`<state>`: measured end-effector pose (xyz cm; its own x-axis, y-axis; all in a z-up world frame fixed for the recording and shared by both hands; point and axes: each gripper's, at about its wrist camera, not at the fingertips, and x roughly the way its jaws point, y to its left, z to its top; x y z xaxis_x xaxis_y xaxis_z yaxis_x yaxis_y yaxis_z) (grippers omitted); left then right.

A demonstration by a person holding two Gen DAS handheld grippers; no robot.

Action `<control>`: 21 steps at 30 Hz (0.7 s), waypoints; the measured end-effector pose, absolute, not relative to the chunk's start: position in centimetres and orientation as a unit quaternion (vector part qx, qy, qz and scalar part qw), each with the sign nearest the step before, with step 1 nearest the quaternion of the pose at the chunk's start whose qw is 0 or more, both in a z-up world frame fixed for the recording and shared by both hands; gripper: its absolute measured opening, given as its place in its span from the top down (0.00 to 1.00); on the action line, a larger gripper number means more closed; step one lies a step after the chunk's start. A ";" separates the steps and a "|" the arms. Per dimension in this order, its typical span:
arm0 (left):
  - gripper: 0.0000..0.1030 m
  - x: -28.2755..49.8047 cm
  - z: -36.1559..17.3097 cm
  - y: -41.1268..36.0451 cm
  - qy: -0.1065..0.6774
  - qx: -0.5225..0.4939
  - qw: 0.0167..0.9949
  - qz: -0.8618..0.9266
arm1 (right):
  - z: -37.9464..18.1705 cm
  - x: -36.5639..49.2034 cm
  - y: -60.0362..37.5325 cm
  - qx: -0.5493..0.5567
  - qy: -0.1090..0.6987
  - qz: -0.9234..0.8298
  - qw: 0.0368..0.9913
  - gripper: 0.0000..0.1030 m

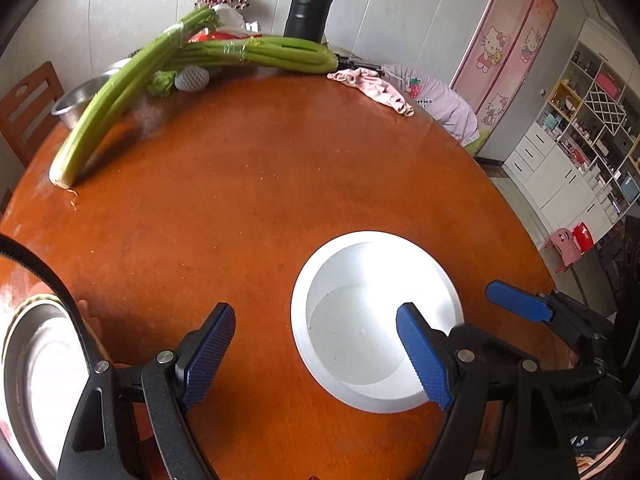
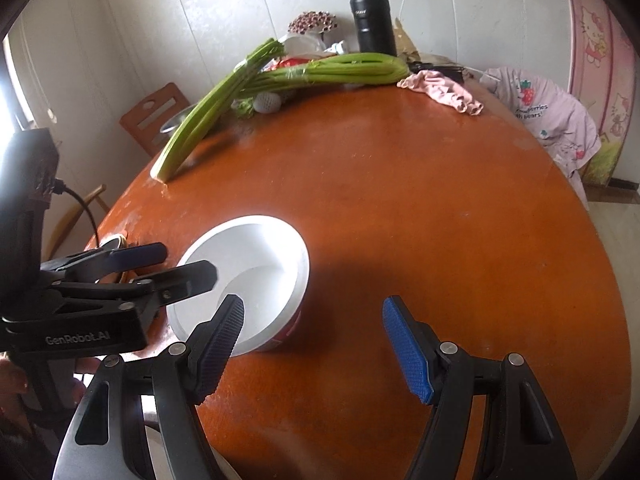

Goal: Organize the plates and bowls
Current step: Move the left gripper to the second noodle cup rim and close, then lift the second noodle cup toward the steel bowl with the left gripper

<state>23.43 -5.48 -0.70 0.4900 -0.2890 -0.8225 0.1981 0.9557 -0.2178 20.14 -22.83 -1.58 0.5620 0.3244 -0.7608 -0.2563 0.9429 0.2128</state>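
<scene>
Bowl [image 1: 376, 320] sits upright, straddled: left gripper [image 1: 320, 356] and right gripper [image 2: 316, 348], both spread and empty, each have one pad above its rim.

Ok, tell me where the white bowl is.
The white bowl sits on the orange table's near part, right of centre in the left wrist view, between the left gripper and right gripper.

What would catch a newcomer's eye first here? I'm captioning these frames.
A bright white bowl sits empty on the orange round table, with the left gripper and the right gripper open just above it. Long green celery lies along the table's far edge.
</scene>
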 end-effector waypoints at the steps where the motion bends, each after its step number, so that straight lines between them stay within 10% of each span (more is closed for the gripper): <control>1: 0.20 23.7 -0.8 -5.4 0.487 -0.047 0.860 -0.141 | -1.8 20.3 -22.6 0.034 0.442 0.165 0.881 0.28; 21: 0.37 24.4 -2.7 -6.2 0.506 -0.087 0.831 -0.212 | -3.0 20.9 -20.0 0.024 0.456 0.227 0.860 0.29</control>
<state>24.36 -6.20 -2.67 0.3968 -0.4416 -0.8047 0.2645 0.8945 -0.3605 20.92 -19.96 -3.03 0.4815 0.4122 -0.7735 -0.3694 0.8957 0.2475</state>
